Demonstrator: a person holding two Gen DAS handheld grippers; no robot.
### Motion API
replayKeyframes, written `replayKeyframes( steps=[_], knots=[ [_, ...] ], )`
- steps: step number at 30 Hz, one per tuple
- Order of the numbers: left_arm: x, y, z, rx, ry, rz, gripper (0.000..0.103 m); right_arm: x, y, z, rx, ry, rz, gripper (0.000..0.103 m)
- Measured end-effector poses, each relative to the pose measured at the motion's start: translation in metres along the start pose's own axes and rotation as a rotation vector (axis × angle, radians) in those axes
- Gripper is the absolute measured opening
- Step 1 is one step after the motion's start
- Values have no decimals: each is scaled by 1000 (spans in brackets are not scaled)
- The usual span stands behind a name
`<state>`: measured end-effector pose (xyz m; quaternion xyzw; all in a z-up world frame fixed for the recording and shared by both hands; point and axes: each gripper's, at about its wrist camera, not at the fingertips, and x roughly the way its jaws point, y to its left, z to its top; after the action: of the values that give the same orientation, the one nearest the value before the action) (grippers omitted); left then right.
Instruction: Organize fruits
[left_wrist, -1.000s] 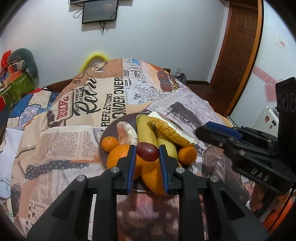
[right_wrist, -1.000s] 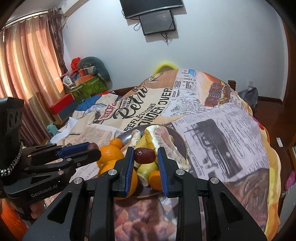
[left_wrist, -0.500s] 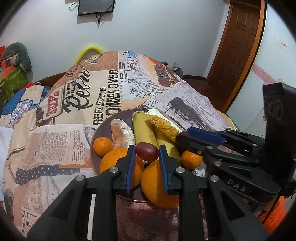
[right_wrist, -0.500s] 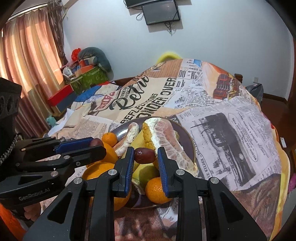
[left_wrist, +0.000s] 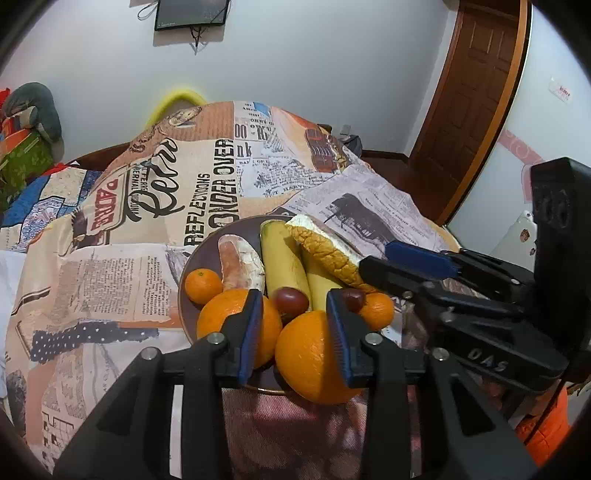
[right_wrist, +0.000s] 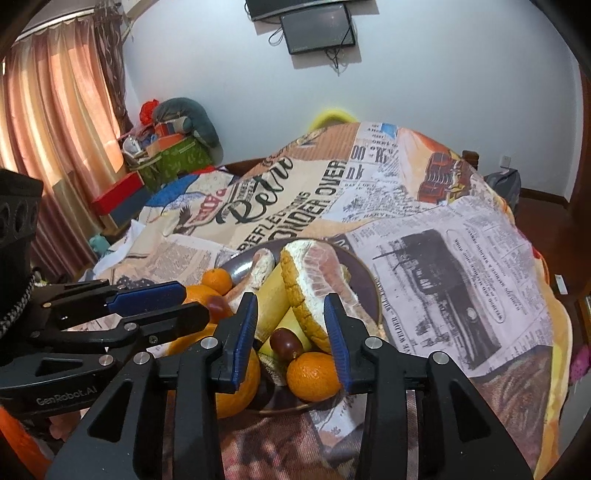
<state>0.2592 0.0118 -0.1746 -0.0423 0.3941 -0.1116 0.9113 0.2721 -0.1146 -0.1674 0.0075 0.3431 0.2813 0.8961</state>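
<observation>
Left tongs spread wide, holding nothing, above 2 large oranges; right tongs likewise wide and empty. Between each pair, 1 dark grape lying loose on the plate, atop the fruit. Bananas running lengthwise away from the tongs. Pomelo wedge's pink flesh seen only from right wrist; second grape lying crosswise there.

A newspaper-print bedspread covers the bed below a wall-mounted screen, beside a wooden door.
</observation>
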Motion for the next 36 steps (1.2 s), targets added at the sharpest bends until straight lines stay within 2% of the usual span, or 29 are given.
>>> replayKeyframes(
  steps=[7, 16, 20, 25, 27, 31, 33, 36],
  knots=[
    [-42, -8, 5, 0, -82, 27, 36, -48, 9, 12, -7, -99, -26, 34],
    [-143, -29, 11, 15, -317, 109, 37, -137, 42, 24, -48, -308, -57, 35],
    [-193, -42, 4, 25, -442, 140, 53, -176, 60, 24, -70, -413, -79, 50],
    [-237, -56, -7, 51, -553, 170, 65, -211, 79, 20, -89, -512, -108, 59],
    [-248, -60, -11, 59, -577, 178, 69, -217, 83, 17, -89, -541, -119, 70],
    [-264, -62, -17, 59, -609, 194, 88, -218, 89, 15, -93, -561, -139, 77],
    [-270, -60, -21, 47, -625, 194, 90, -218, 91, 12, -89, -568, -156, 87],
    [-275, -58, -26, 39, -632, 200, 95, -217, 92, 9, -78, -570, -184, 90]
  ],
)
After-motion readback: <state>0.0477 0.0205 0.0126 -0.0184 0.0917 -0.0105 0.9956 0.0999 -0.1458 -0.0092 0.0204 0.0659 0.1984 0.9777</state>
